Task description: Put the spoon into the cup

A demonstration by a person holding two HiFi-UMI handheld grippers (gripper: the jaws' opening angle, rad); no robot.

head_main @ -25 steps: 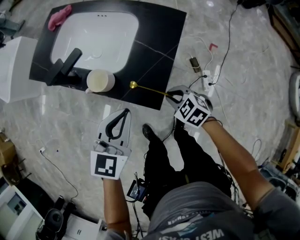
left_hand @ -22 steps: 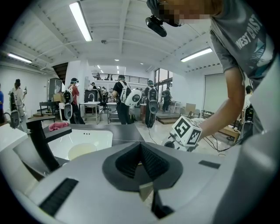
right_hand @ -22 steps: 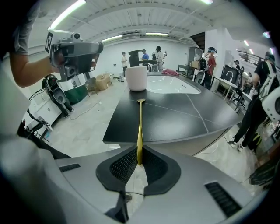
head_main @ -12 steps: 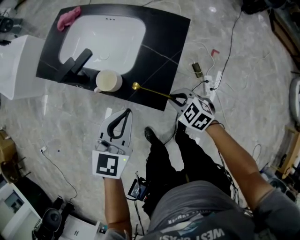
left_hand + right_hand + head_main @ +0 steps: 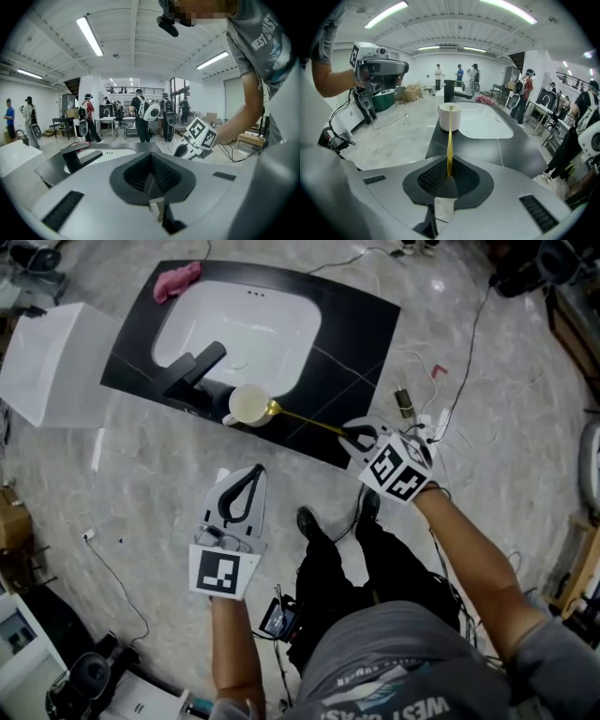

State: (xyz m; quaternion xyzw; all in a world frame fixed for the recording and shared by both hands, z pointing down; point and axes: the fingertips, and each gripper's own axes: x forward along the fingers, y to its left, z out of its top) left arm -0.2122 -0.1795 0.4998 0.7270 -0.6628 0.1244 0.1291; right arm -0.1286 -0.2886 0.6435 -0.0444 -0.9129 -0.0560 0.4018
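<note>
Straight ahead of the right gripper [image 5: 354,435], the slim gold metal spoon [image 5: 305,419] runs lengthwise away from its jaws, which pinch the end of the handle. The spoon's bowl sits right at the rim of the cream cylindrical cup [image 5: 249,404] on the black bench [image 5: 361,343]. The next move is probably to tip that bowl down past the rim. The left gripper [image 5: 240,491], jaws pressed together on nothing, hangs short of the bench's near edge.

Lab hall: strip lights [image 5: 90,36], desks [image 5: 106,120]
</note>
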